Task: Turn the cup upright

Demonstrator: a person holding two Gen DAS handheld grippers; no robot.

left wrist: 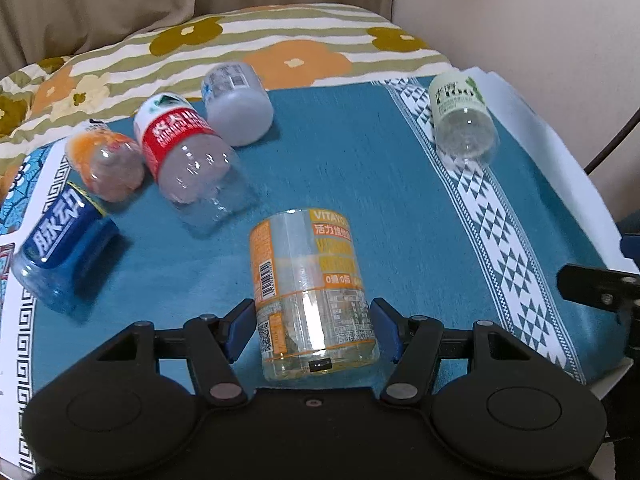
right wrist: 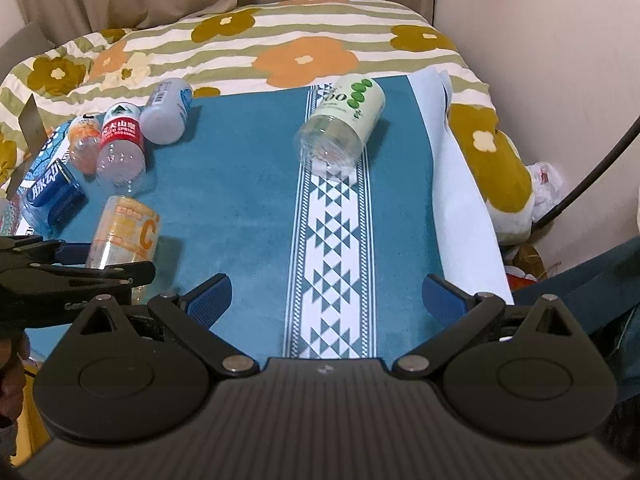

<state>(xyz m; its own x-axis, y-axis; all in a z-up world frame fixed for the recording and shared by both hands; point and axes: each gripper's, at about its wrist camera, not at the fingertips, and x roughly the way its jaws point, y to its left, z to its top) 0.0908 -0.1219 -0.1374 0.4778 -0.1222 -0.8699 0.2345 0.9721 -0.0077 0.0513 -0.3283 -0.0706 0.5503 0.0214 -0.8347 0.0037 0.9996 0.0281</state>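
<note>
— Blue pads of the left gripper [left wrist: 313,330] straddle the orange cup [left wrist: 308,292], lying at 12 o'clock; contact unclear.
— To right it, likely. Right gripper [right wrist: 326,300]?
— Spread, holding nothing, green cup [right wrist: 340,128] at 12

Both cameras sit low behind their tongs, looking forward and down across the teal cloth [left wrist: 340,152] toward the flowered bedding [right wrist: 280,40] and curtain. The left view hangs close over the orange-labelled cup [left wrist: 308,292]; the right view stands further right and back, and shares that cup [right wrist: 124,236], the green-labelled cup [right wrist: 344,120] and the cluster at left.
</note>
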